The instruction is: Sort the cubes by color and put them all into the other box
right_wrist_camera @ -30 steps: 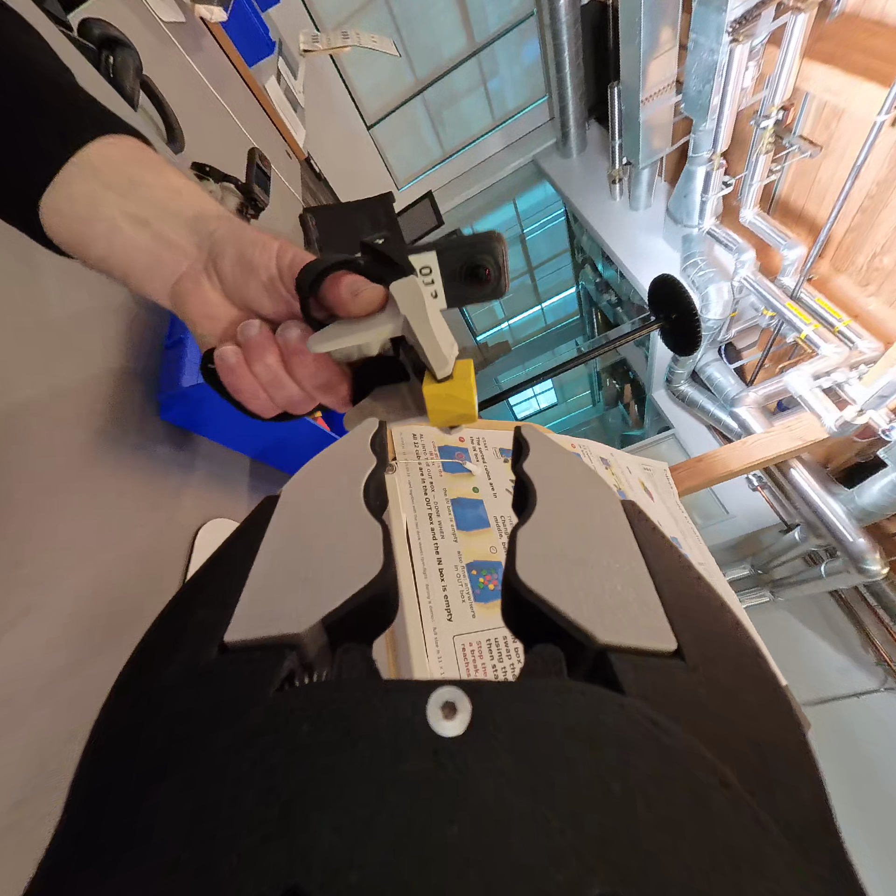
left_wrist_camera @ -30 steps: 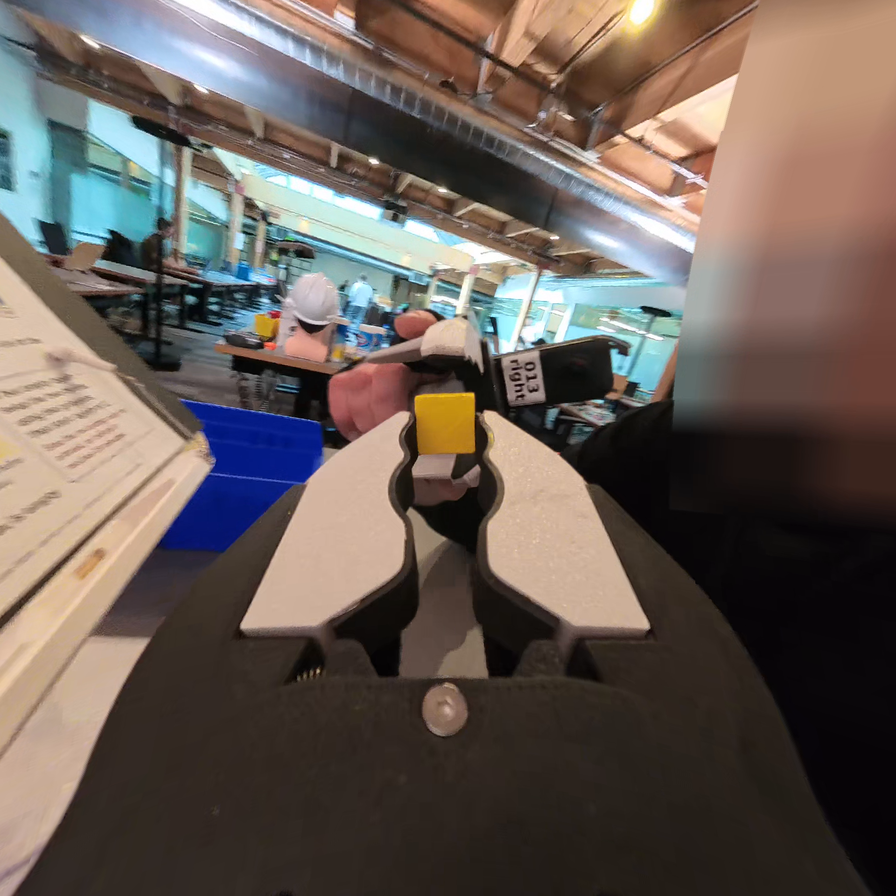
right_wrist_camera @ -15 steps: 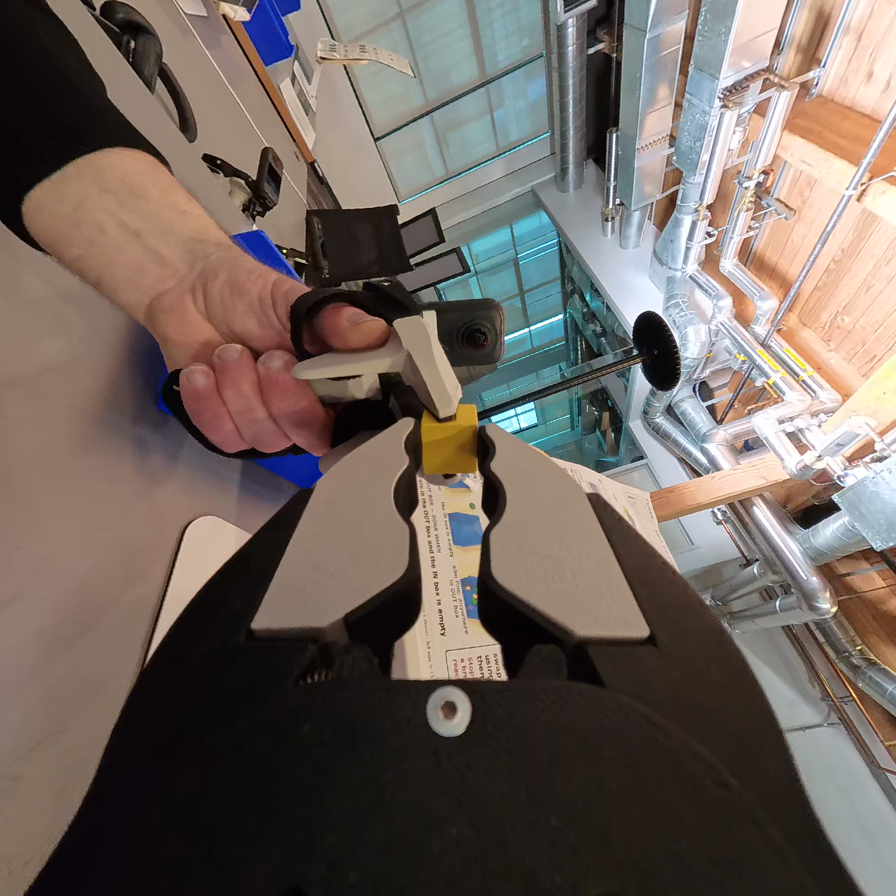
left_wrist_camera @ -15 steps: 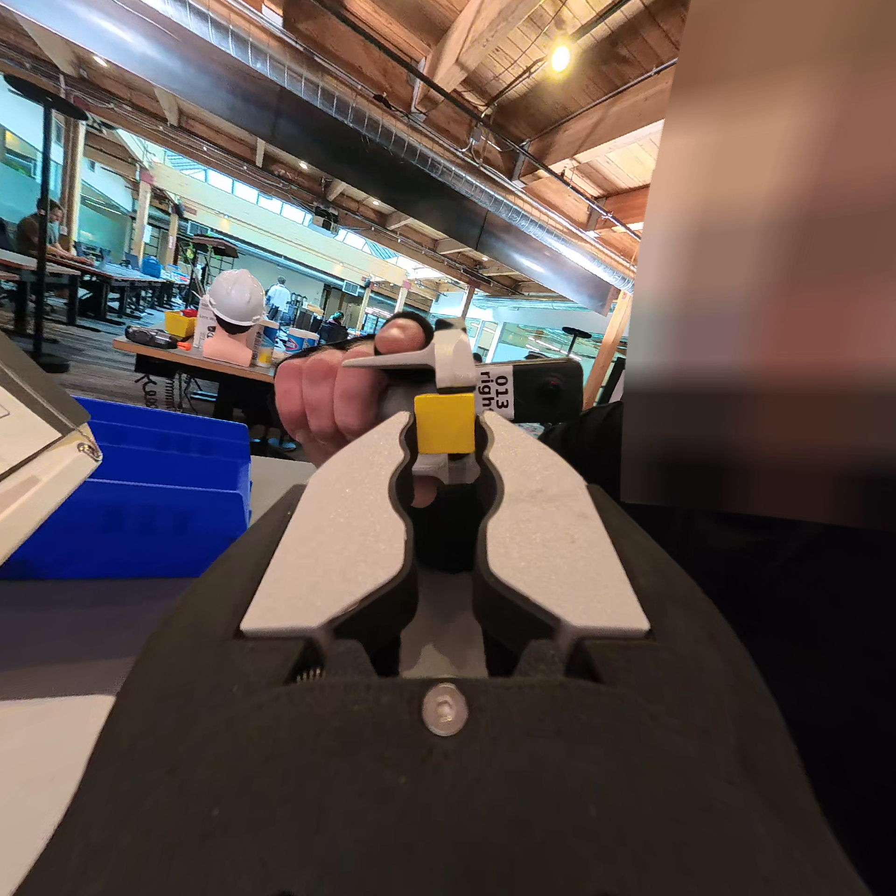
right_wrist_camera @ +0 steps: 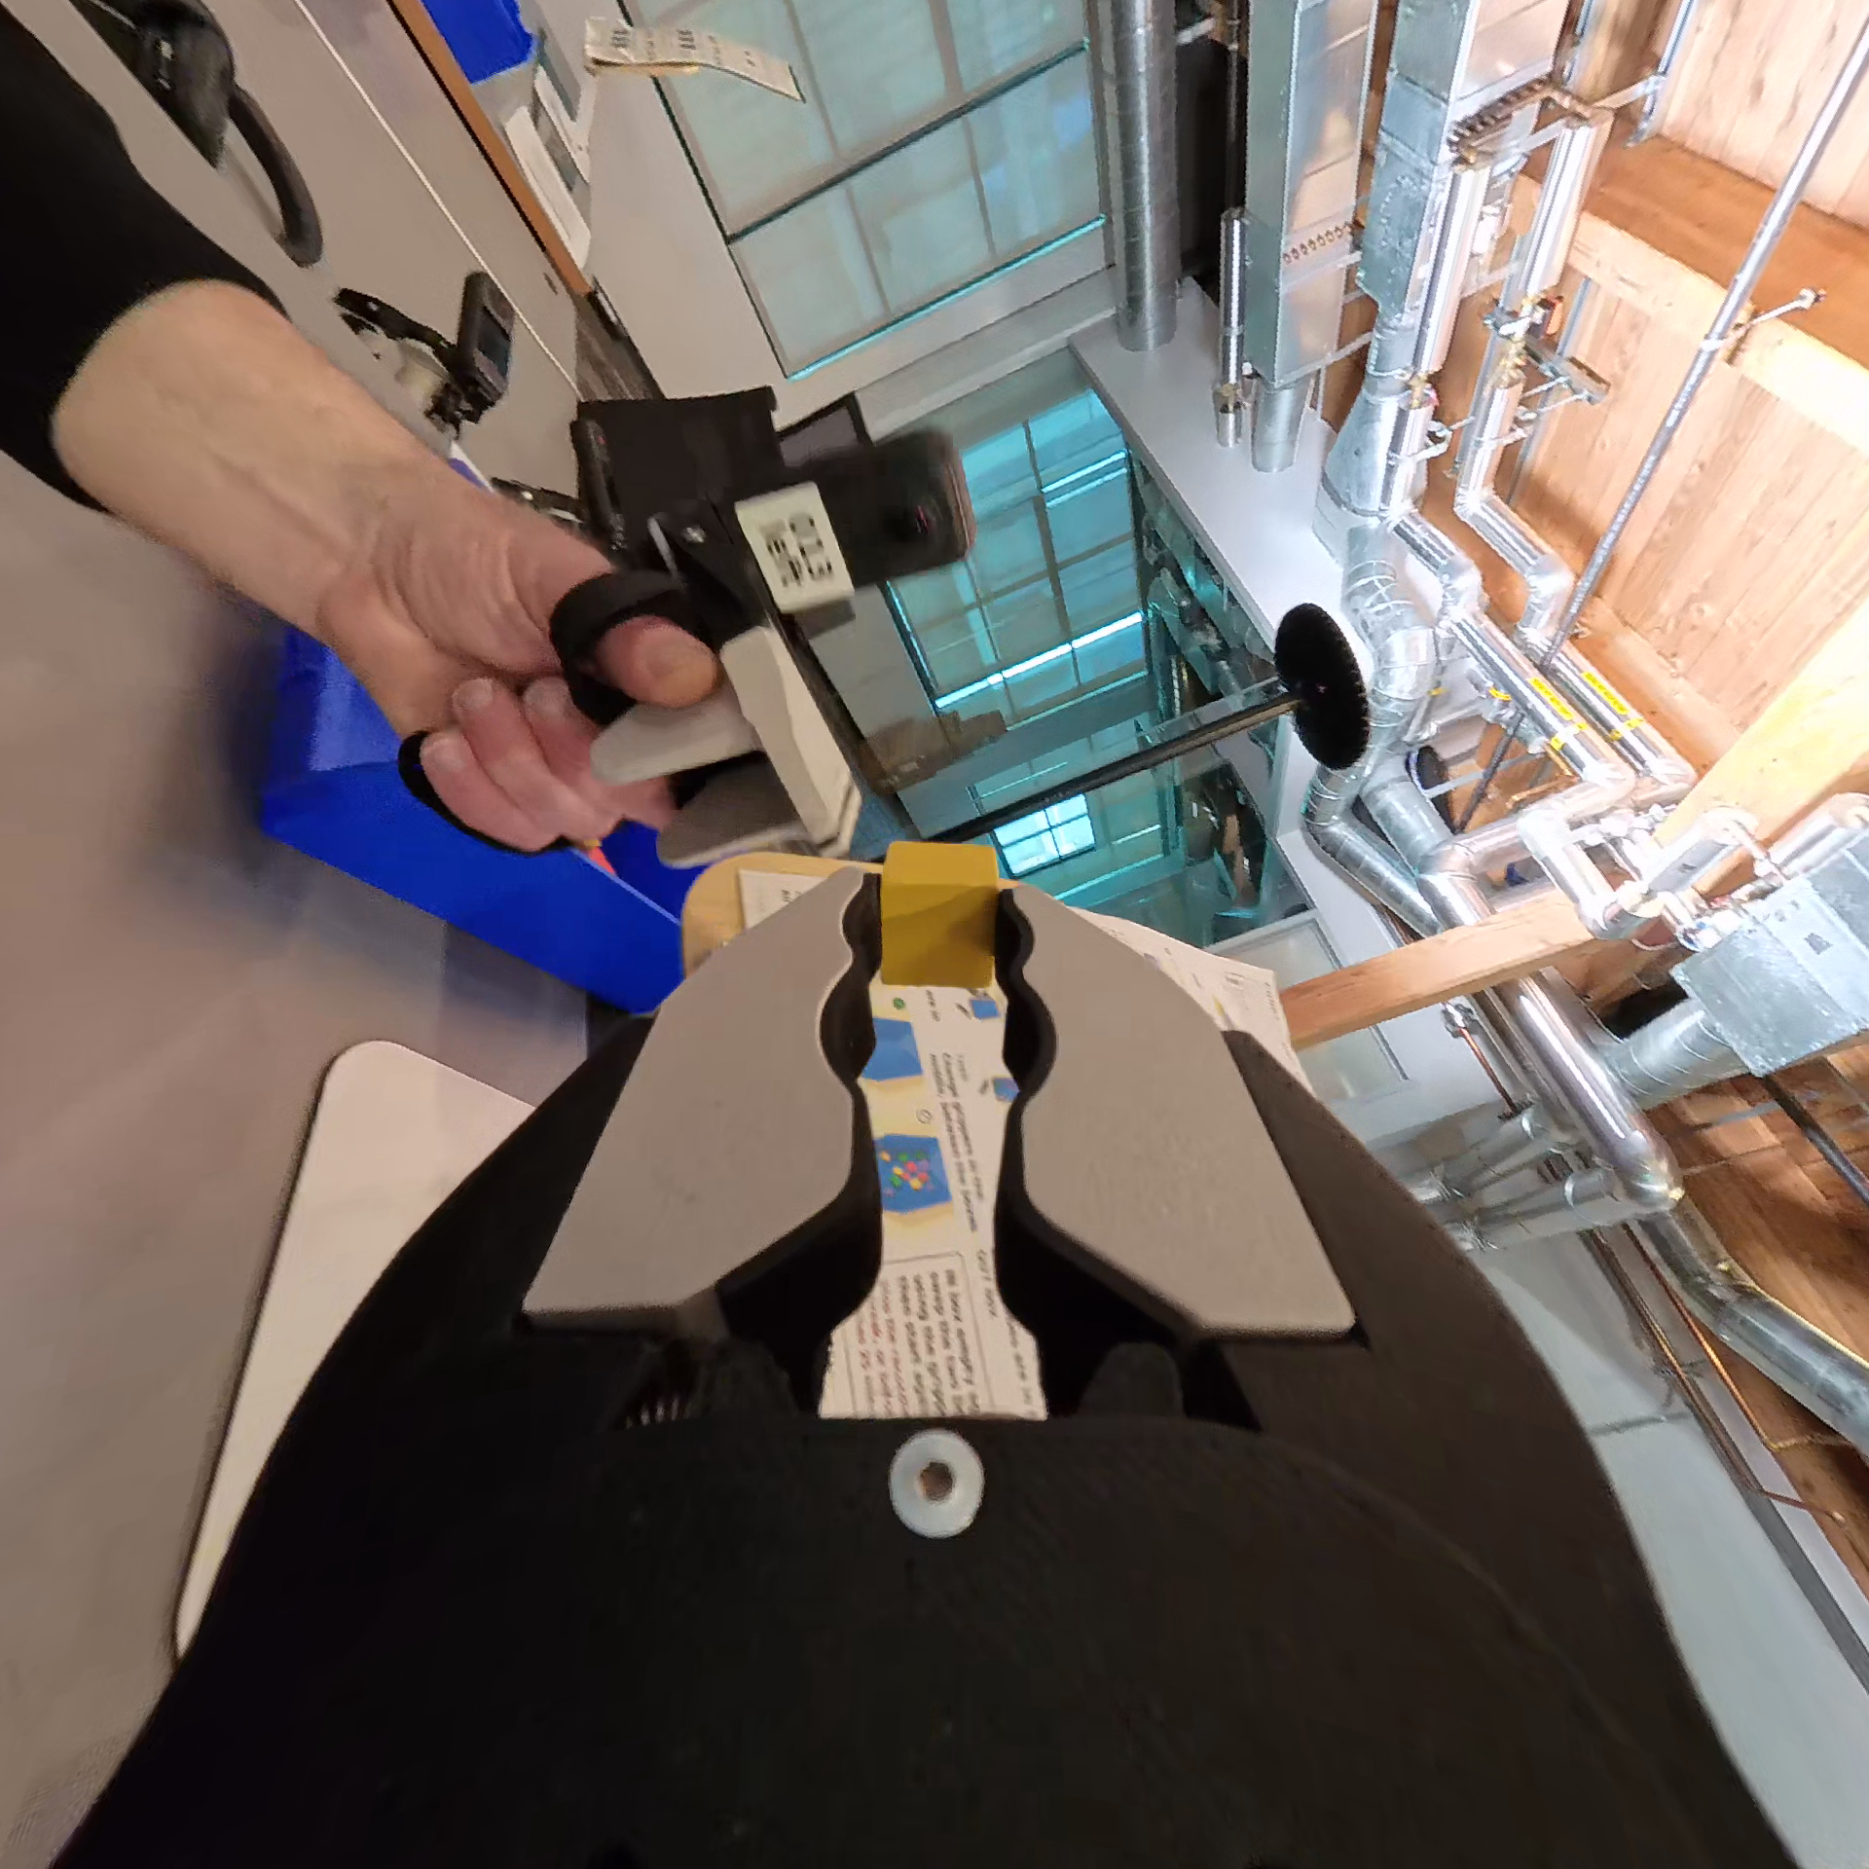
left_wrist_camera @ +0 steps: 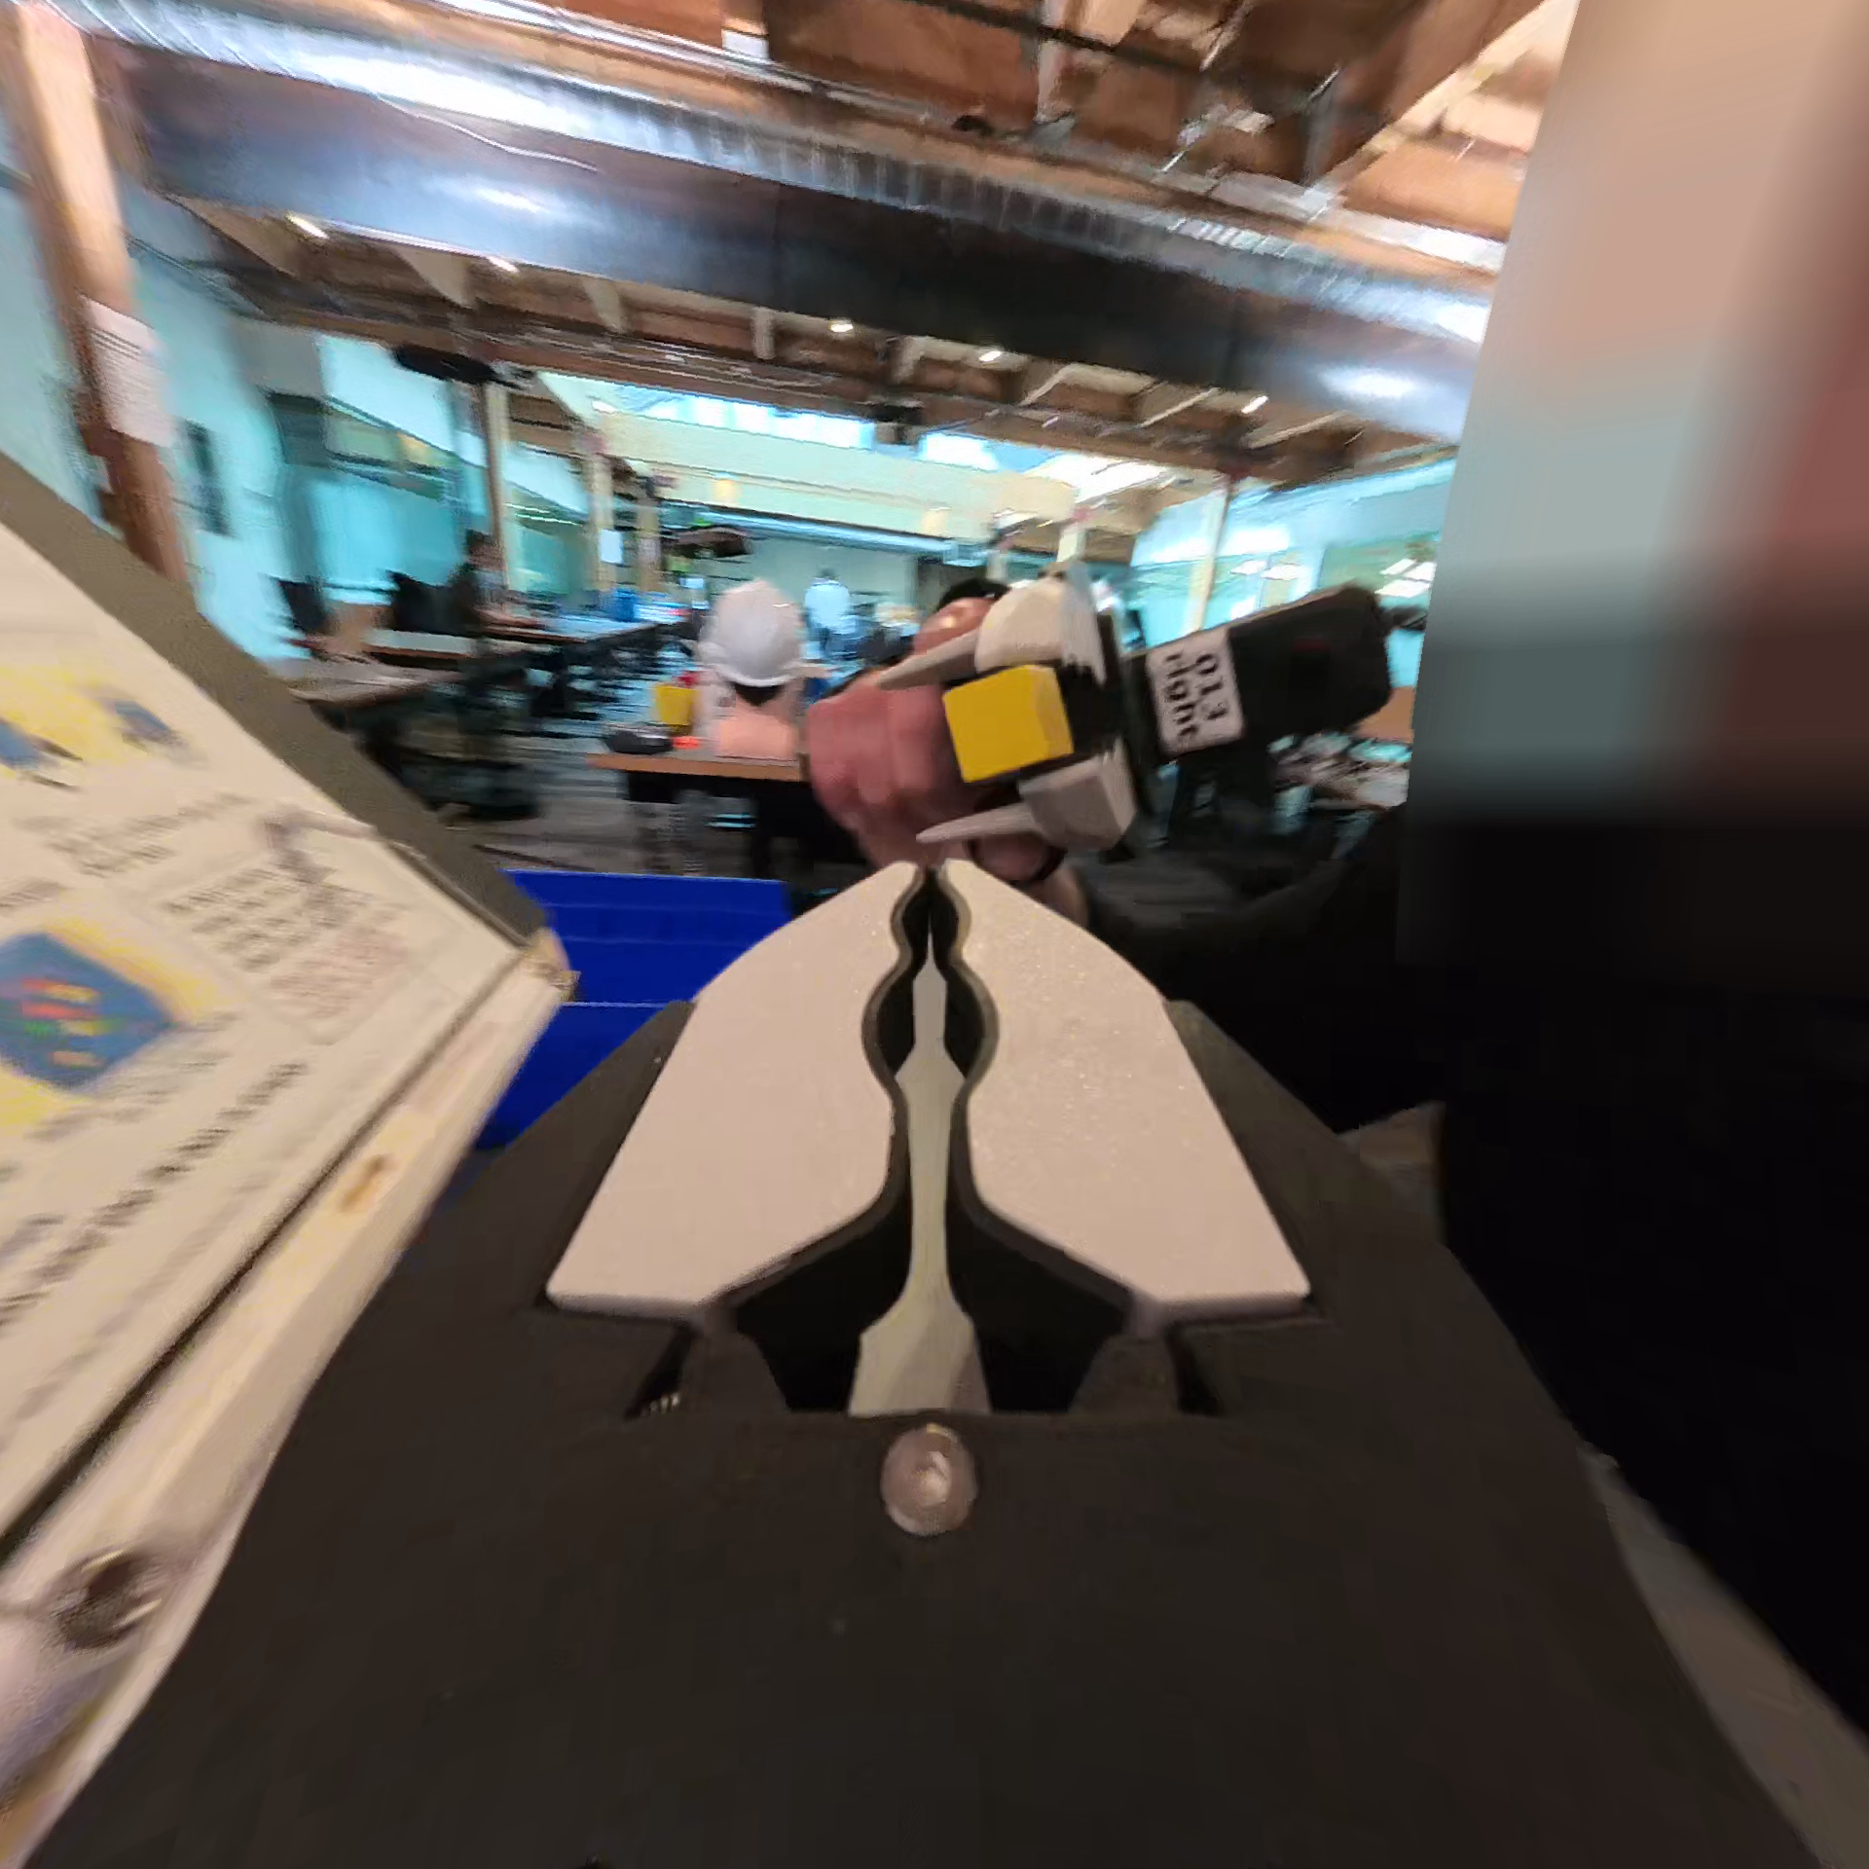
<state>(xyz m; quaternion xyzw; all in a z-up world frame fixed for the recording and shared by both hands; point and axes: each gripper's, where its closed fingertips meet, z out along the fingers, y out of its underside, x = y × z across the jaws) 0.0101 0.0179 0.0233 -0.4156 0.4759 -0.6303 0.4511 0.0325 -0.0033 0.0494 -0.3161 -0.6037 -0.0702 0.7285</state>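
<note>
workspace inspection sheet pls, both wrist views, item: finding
surface: grey table with a white mat near the right gripper.
job's things: yellow cube pinched at the right gripper's tips; blue box on the table, contents mostly hidden.
clutter: printed instruction board propped beside the box.
grippers: right gripper shut on the cube, raised above the table; left gripper shut, empty, held in a hand.
cables: nothing seen.
surroundings: open workshop, benches, a white hard hat, ceiling pipes.
</note>
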